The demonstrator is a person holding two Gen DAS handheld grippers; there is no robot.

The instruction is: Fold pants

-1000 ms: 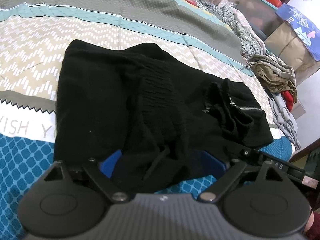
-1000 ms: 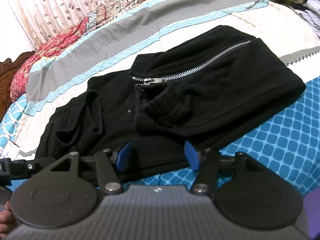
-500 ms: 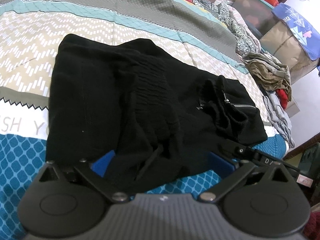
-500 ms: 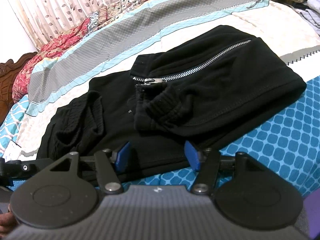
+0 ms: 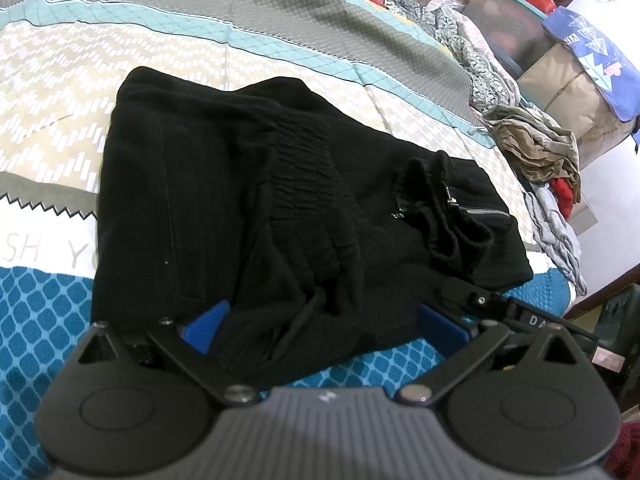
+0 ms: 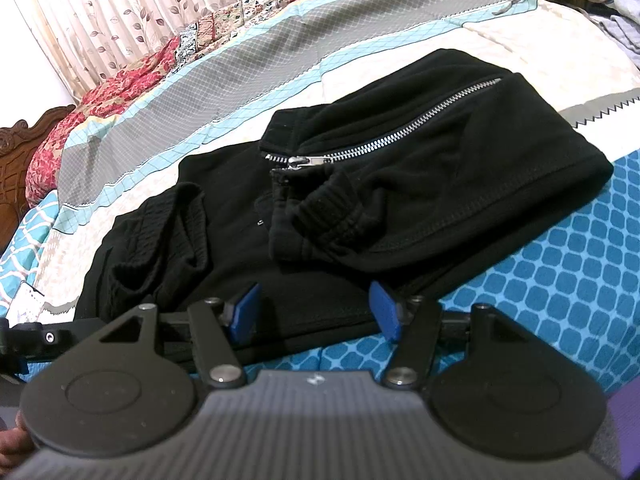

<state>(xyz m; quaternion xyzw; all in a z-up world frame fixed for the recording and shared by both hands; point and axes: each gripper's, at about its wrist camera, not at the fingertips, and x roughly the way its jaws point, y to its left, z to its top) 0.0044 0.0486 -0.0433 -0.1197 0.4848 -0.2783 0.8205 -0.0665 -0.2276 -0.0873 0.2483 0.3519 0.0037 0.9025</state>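
Observation:
Black pants (image 5: 208, 208) lie folded in a bundle on the bed, with the ribbed waistband (image 5: 308, 184) and drawstring on top and a zipped cuff at the right. My left gripper (image 5: 320, 320) is open, its blue pads either side of the near edge by the drawstring. In the right wrist view the pants (image 6: 460, 184) show a silver zipper (image 6: 384, 140) and a ribbed cuff. My right gripper (image 6: 314, 312) is open at the near edge of the cloth, holding nothing.
The bed is covered by a patterned quilt (image 5: 52, 340) in blue, beige, grey and teal. A pile of other clothes (image 5: 536, 152) lies at the bed's far right. Boxes (image 5: 568, 80) stand beyond it. Curtains (image 6: 100, 12) and a carved wooden headboard (image 6: 16, 160) are behind.
The left gripper has drawn back and lifted slightly from the pants. The right gripper has barely moved. Both stay open.

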